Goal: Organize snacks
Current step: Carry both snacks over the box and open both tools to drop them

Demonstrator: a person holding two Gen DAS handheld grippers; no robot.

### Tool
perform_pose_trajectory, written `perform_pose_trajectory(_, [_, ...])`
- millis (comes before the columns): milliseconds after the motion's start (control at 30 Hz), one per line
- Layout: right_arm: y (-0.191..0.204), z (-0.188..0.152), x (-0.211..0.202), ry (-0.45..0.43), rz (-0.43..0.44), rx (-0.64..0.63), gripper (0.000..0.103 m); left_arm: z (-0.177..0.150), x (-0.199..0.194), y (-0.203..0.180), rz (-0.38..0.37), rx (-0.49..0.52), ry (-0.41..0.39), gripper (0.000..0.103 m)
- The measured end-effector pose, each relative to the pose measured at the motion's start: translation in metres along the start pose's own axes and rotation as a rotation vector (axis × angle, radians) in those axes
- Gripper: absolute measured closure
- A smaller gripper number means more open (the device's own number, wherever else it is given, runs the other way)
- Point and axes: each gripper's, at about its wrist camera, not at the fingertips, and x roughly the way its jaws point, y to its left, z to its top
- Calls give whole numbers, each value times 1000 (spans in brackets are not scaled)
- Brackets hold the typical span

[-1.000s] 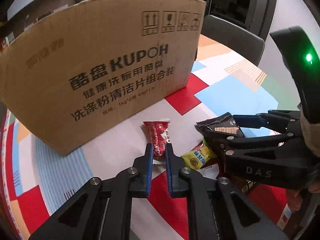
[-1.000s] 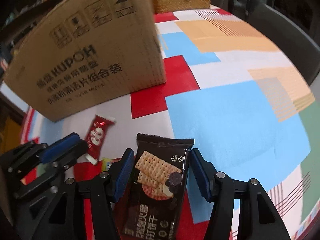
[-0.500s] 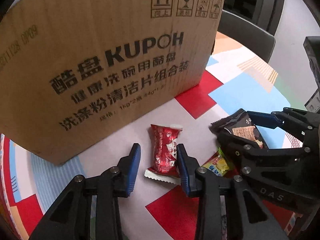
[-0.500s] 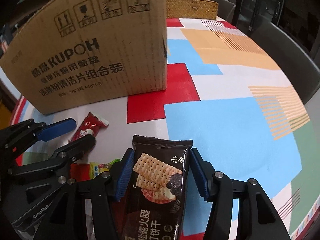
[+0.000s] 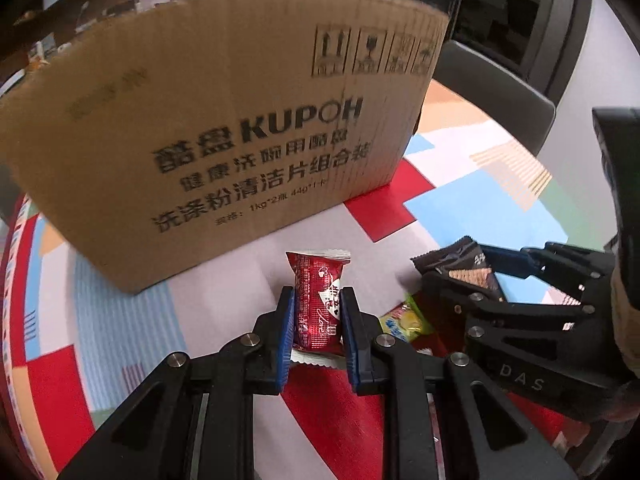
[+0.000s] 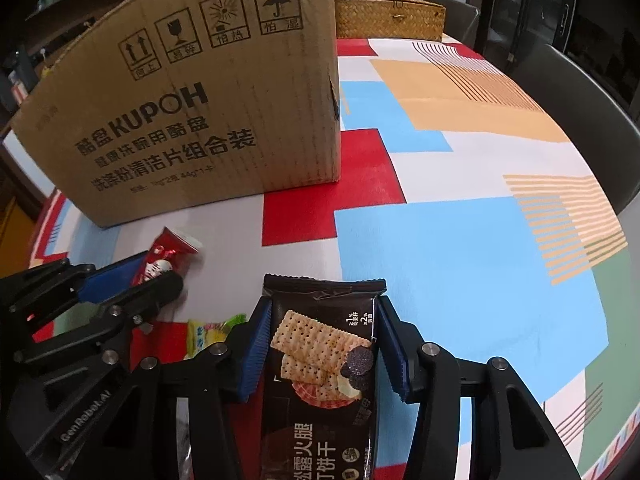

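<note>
1. Left gripper [image 5: 317, 322]: pads pinching the red candy packet [image 5: 319, 300], just in front of the cardboard box [image 5: 224, 132]
2. Right gripper [image 6: 322, 346]: jaws closing, both pads against the dark cracker packet [image 6: 320, 364] between them
3. Yellow packet [image 6: 210, 336]: lying on the patterned tablecloth [image 6: 460, 264] between both grippers

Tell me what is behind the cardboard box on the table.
Past the cardboard box, the right wrist view shows a woven wicker basket at the far edge of the patterned tablecloth. The box hides the rest behind it, and its inside cannot be seen.
</note>
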Motion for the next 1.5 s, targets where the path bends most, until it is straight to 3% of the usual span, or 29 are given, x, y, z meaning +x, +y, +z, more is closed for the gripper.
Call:
perform_pose_trajectory(233, [2, -3, -23, -49, 25, -19, 52, -5, -35, -6, 26, -40, -60, 81])
perform_pose_trajectory(800, [10, 13, -120, -322, 82, -42, 53, -1, -136, -15, 105, -63, -247, 81])
perform_pose_trajectory(1133, [20, 34, -153, -409, 117, -61, 53, 26, -169, -11, 147, -57, -342, 81])
perform_pose_trajectory(1500, [37, 84, -179, -512, 154, -108, 53, 62, -186, 11, 209, -55, -401, 80])
